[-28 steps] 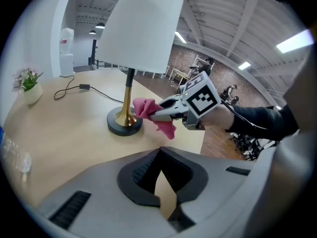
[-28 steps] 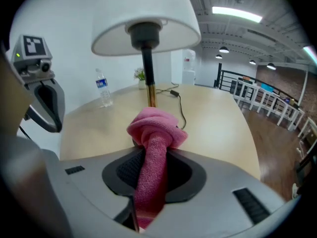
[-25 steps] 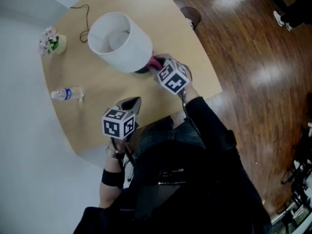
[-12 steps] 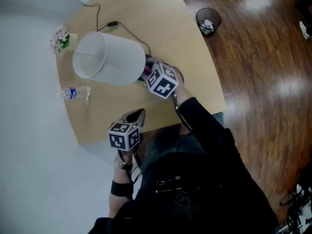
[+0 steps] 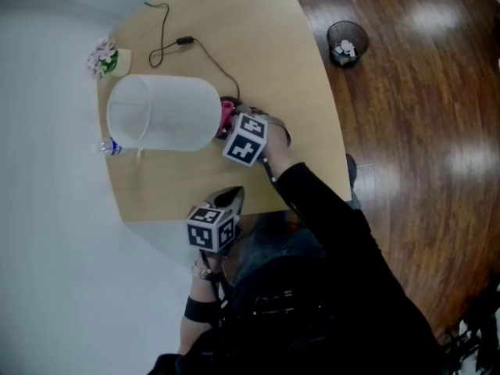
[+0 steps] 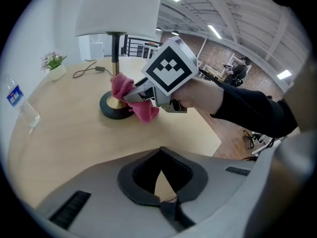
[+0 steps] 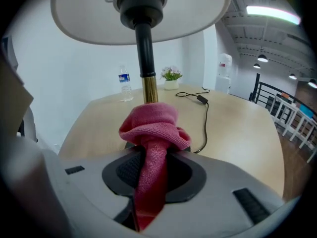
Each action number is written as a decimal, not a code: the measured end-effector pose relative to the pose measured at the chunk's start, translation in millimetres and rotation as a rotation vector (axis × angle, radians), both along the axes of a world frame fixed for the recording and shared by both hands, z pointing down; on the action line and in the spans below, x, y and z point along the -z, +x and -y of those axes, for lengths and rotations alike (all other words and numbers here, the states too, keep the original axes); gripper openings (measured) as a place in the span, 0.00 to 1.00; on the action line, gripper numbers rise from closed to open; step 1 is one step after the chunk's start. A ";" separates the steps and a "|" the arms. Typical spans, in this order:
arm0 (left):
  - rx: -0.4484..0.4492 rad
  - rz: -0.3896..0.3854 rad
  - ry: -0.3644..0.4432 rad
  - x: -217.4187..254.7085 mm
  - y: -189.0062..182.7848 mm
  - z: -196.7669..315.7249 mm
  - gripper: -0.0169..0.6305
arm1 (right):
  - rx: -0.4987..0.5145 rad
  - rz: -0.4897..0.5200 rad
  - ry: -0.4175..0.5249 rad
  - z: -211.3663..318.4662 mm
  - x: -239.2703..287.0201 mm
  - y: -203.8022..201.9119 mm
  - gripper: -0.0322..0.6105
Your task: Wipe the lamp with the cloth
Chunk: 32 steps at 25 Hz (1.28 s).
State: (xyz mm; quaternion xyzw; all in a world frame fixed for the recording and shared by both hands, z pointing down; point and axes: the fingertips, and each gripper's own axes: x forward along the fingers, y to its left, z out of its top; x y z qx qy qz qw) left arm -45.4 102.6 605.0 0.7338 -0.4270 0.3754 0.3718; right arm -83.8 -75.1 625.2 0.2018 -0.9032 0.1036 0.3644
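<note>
Grippers first: clamped on pink cloth (image 7: 154, 128) at right gripper (image 7: 151, 175); pinched together on nothing at left gripper (image 6: 159, 182), well back from lamp base (image 6: 115, 106); cloth wad touching stem (image 7: 148, 78) just above lamp base. Advise pressing wad round stem, sweeping down over lamp base, keeping clear of cord (image 7: 204, 118) behind lamp base. Bottle (image 7: 125, 83) label beyond lamp base too small to read; only black-and-white squares on marker cube (image 6: 171, 68), no wording.

The white-shaded lamp (image 5: 164, 114) stands upright, the bunched pink cloth (image 7: 153, 128) at its stem's foot.
</note>
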 end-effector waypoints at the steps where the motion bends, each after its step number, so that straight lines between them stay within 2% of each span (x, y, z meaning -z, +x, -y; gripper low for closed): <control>1: 0.003 0.000 -0.001 -0.9 3.1 1.1 0.02 | 0.011 -0.024 -0.005 -0.7 -4.1 2.4 0.21; 3: 0.013 -0.004 -0.004 -2.8 8.1 2.7 0.02 | 0.034 -0.060 -0.011 -3.1 -10.9 8.4 0.21; 10: 0.059 -0.002 -0.008 -5.8 21.6 13.2 0.02 | 0.081 -0.089 -0.058 -8.1 -20.7 42.8 0.21; 13: 0.091 -0.004 0.003 -1.2 29.8 21.3 0.02 | 0.105 0.001 -0.073 -1.7 -7.1 51.2 0.21; 16: 0.140 -0.008 0.021 6.6 36.8 29.7 0.02 | 0.166 0.119 -0.026 11.5 26.1 46.8 0.21; 21: 0.241 -0.011 0.047 22.2 47.2 29.6 0.02 | 0.357 0.222 0.116 26.6 65.3 16.9 0.21; 24: 0.316 -0.007 0.056 32.9 51.5 17.3 0.02 | 0.448 0.252 0.149 23.3 67.1 -1.1 0.21; 26: 0.361 -0.011 0.052 35.0 56.1 3.2 0.02 | 0.490 0.244 0.149 16.0 59.2 -6.7 0.21; 29: 0.384 -0.033 0.030 30.2 64.1 -15.8 0.02 | 0.501 0.206 0.139 11.2 45.4 -6.6 0.21; 32: 0.382 -0.064 0.015 25.2 67.1 -24.0 0.02 | 0.501 0.117 0.118 9.2 26.8 -6.4 0.21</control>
